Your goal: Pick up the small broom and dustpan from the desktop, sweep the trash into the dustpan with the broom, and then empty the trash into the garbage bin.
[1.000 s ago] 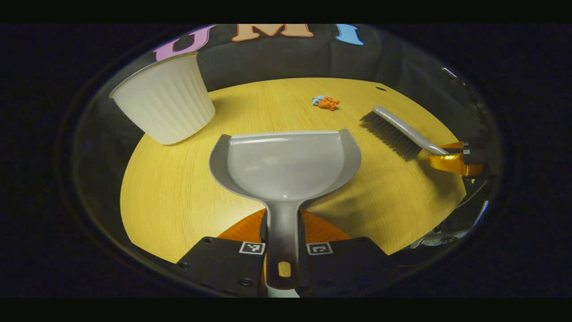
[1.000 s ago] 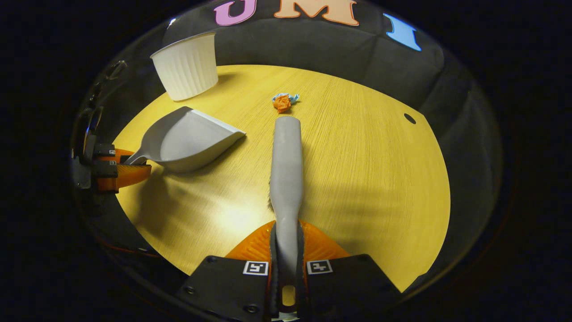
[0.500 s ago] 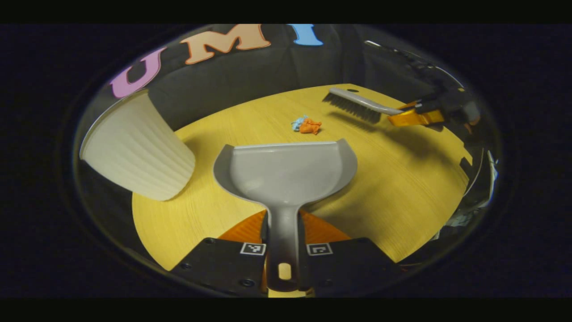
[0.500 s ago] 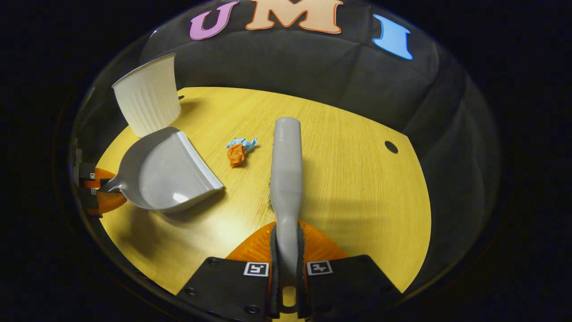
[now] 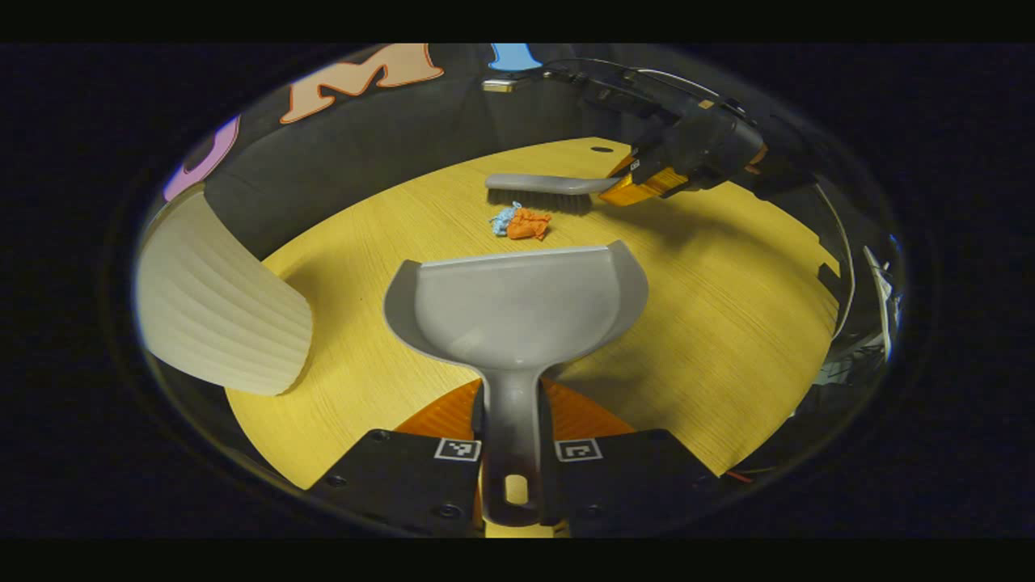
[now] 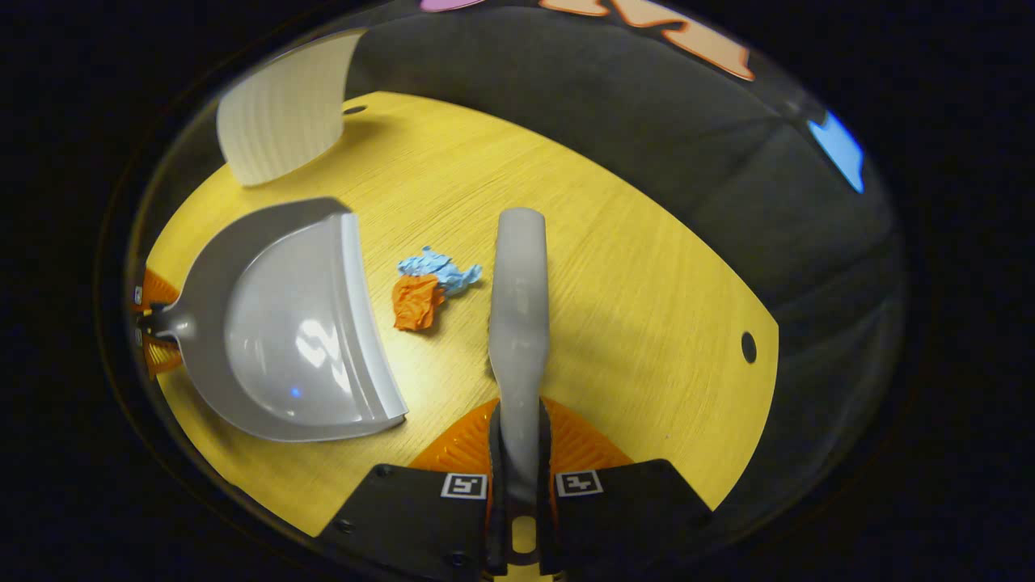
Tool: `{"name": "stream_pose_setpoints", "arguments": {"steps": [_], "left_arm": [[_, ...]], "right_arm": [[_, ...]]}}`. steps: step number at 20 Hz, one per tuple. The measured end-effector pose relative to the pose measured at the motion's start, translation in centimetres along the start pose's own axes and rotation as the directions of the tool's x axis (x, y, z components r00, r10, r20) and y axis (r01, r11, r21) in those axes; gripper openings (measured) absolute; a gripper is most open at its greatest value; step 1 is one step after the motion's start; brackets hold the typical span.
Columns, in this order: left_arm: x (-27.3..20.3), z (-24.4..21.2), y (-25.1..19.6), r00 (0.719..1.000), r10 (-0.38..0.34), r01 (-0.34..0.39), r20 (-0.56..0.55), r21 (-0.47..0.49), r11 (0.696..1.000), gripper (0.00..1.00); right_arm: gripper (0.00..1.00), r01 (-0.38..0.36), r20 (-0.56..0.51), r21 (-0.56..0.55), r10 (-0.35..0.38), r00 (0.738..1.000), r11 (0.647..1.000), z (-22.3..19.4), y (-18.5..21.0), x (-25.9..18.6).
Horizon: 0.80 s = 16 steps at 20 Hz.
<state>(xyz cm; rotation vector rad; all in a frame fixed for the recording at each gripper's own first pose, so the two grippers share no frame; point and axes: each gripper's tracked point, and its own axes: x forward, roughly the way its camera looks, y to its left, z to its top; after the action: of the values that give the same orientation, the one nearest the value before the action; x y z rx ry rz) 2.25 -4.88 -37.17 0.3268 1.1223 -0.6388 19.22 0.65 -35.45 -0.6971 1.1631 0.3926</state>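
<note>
Yellow wood-grain desktop (image 5: 711, 323) carries the whole job, with dark cloth behind it. In the left gripper view, the left gripper (image 5: 516, 420) is clenched on the handle of the grey dustpan (image 5: 517, 303), both fingers pressing its sides; the pan's open lip faces away from the jaws, toward the trash (image 5: 521, 223), a crumpled orange and blue scrap lying just beyond that lip, near but apart. Past the trash, on its far side, the small broom (image 5: 542, 187) lies crosswise, its long axis roughly parallel to the pan's lip, bristles down by the desktop. The right gripper (image 6: 519, 453) grasps the broom handle tightly, the broom running straight out from its jaws in the right gripper view, with the trash just to its left, between broom and pan. So the sweep should pull the broom sideways toward the pan. A white ribbed garbage bin (image 5: 218, 315) stands at the left of the dustpan, nearer the left gripper.
</note>
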Motion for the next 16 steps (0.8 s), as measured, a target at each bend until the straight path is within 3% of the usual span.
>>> {"name": "stream_pose_setpoints", "arguments": {"steps": [2, 6, 9, 11, 13, 16], "left_arm": [[0.3, -0.3, 0.1, 1.000, -0.003, 0.004, -0.015, 0.011, 1.000, 0.19], [0.0, -0.3, 0.1, 1.000, -0.006, 0.007, -0.023, 0.027, 1.000, 0.19], [0.2, -0.5, 0.1, 1.000, -0.007, 0.007, -0.017, 0.022, 1.000, 0.19], [0.2, -0.4, 0.1, 1.000, 0.006, -0.006, 0.007, 0.008, 1.000, 0.19], [0.5, 0.1, 0.4, 0.996, 0.041, -0.040, 0.073, -0.012, 0.999, 0.19], [0.4, 2.1, 1.3, 0.966, 0.161, -0.152, 0.201, -0.057, 0.987, 0.19]], "right_arm": [[0.13, -0.062, 0.014, -0.080, 0.063, 0.998, 0.995, 0.5, 1.7, -0.3], [0.16, -0.210, 0.050, -0.210, 0.225, 0.973, 0.955, 1.6, 4.6, -4.2], [0.17, -0.302, 0.026, -0.239, 0.317, 0.948, 0.923, 1.8, 4.1, -6.1], [0.17, -0.348, 0.072, -0.170, 0.364, 0.929, 0.922, 2.5, 3.0, -7.2], [0.17, -0.349, 0.220, -0.038, 0.348, 0.911, 0.936, 4.2, 2.0, -8.9], [0.17, -0.281, 0.428, 0.127, 0.202, 0.881, 0.951, 4.7, -1.8, -12.2]]}}
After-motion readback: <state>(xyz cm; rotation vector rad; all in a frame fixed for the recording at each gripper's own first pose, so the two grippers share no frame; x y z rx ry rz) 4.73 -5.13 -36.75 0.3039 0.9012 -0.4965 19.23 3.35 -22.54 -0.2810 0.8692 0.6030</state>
